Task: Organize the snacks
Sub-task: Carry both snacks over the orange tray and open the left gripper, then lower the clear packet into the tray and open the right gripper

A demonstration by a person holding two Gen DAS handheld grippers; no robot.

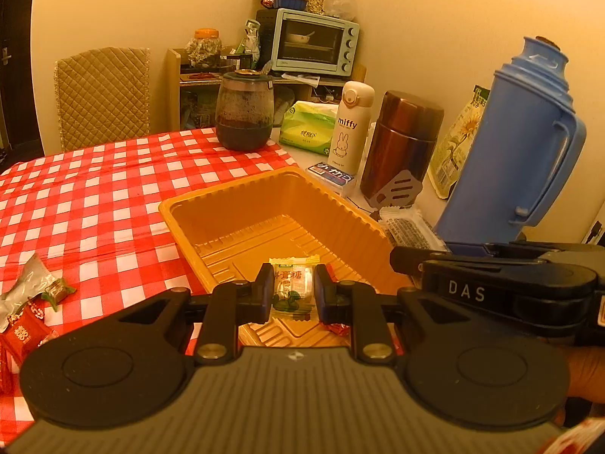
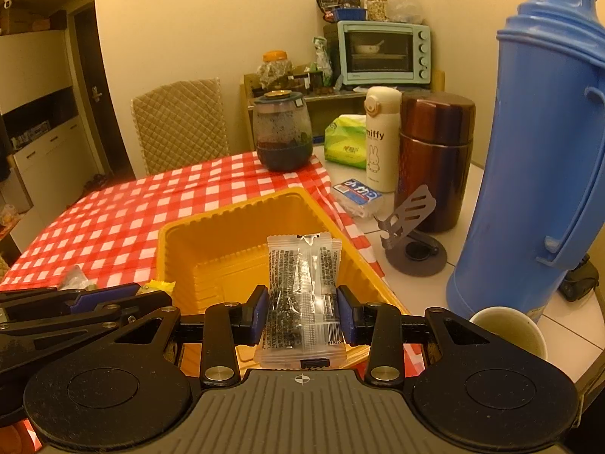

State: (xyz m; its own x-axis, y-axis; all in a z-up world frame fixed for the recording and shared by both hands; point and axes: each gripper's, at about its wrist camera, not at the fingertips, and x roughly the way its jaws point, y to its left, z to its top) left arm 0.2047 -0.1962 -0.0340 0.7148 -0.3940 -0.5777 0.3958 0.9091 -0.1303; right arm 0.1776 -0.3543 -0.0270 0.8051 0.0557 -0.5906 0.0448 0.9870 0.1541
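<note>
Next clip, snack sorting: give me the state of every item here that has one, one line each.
left tool: shut on small candy, over the tray
right tool: shut on clear snack packet, over the tray
yellow tray: upright, nothing seen lying inside
blue thermos: upright, stopper in
brown flask: upright, lid on
miffy bottle: upright, cap shut
toaster oven: door closed, bowl inside
paper cup: upright, open top

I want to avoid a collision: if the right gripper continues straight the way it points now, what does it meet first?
Probably the yellow tray: the right gripper, shut on the clear snack packet, points down into it. Depth is uncertain.
</note>
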